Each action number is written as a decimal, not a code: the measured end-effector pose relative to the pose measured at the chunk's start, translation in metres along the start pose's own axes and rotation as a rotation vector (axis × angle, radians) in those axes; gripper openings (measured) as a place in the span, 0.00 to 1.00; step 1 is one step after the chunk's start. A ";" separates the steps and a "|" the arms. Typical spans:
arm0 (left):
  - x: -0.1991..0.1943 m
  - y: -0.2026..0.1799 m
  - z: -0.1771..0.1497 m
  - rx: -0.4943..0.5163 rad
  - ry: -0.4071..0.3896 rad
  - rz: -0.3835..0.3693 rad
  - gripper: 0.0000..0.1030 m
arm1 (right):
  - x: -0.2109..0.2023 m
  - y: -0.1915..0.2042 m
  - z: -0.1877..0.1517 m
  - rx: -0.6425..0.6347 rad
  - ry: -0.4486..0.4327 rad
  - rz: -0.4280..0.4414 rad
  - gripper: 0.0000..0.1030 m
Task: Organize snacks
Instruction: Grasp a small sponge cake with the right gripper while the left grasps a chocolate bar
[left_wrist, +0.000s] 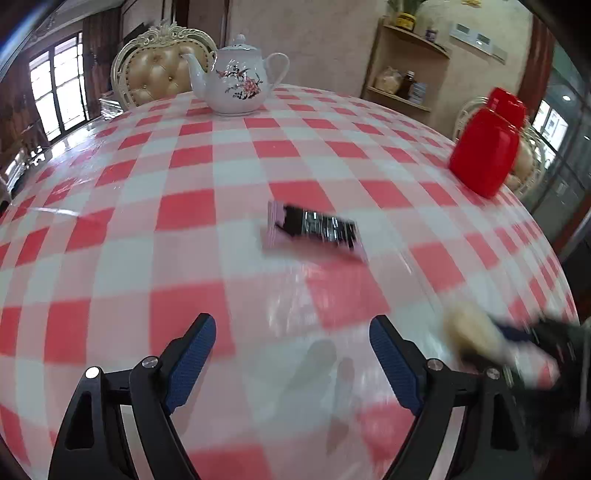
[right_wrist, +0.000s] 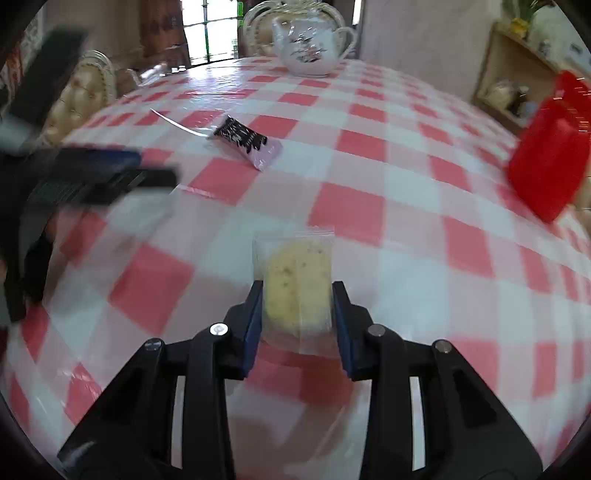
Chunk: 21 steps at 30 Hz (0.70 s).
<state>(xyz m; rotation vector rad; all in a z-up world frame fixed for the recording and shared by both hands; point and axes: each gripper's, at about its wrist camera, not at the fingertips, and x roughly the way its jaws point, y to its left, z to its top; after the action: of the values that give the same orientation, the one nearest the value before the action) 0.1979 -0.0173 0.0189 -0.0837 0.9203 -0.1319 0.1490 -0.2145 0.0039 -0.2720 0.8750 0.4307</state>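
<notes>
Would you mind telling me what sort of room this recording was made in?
Most likely a home dining room: a table under a red-and-white checked tablecloth, a white floral porcelain teapot, an ornate cream tufted dining chair and a wooden corner shelf of jars.

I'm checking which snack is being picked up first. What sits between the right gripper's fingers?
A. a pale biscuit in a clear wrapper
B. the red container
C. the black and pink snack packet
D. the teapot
A: the right gripper has its blue pads against both sides of the pale biscuit in a clear wrapper, while the black and pink snack packet lies apart, farther up the checked tablecloth.
</notes>
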 end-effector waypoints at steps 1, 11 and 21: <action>0.006 -0.001 0.005 -0.018 0.008 -0.001 0.84 | -0.005 0.002 -0.006 0.009 -0.002 -0.008 0.38; 0.054 0.002 0.060 -0.461 0.046 0.124 0.84 | -0.063 0.012 -0.044 0.151 -0.101 0.058 0.38; 0.044 -0.006 0.043 -0.181 0.087 0.228 0.72 | -0.059 0.018 -0.049 0.156 -0.086 0.091 0.38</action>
<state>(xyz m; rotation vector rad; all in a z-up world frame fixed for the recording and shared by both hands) 0.2574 -0.0288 0.0110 -0.1404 1.0207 0.1607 0.0737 -0.2329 0.0196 -0.0698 0.8334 0.4528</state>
